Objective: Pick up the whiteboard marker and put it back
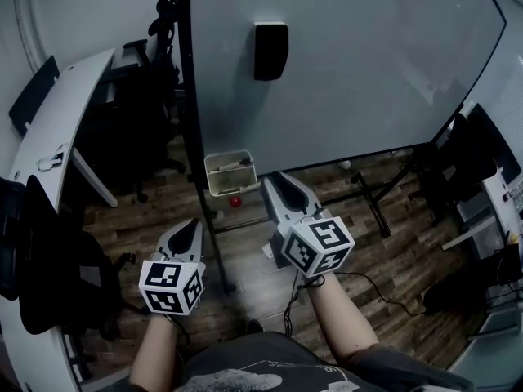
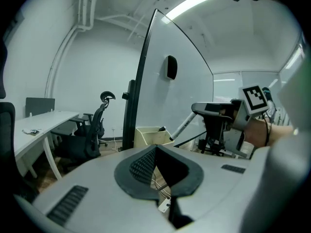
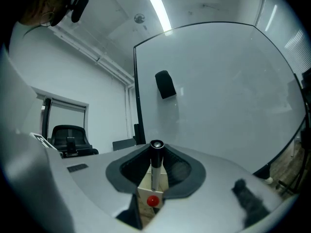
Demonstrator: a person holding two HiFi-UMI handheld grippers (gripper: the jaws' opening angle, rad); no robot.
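Holding the whiteboard marker point(image 3: 155, 171) just short of the tray point(image 1: 230, 188), with the put-back not yet done.

Your right gripper point(image 1: 276, 180) has its fingers pinching the marker near its black end, beside and slightly above the tray. The white barrel sticks out past the fingertips. Its long axis runs roughly along the fingers, the far end slanting down toward the tray and the black end facing back at you. Judge it light, stiff and smooth, so it could pivot or slip; a mid-barrel hold would steady it. Your left gripper point(image 2: 155, 152) hangs farther from the tray, its fingers pressed together at the tips with nothing between them.
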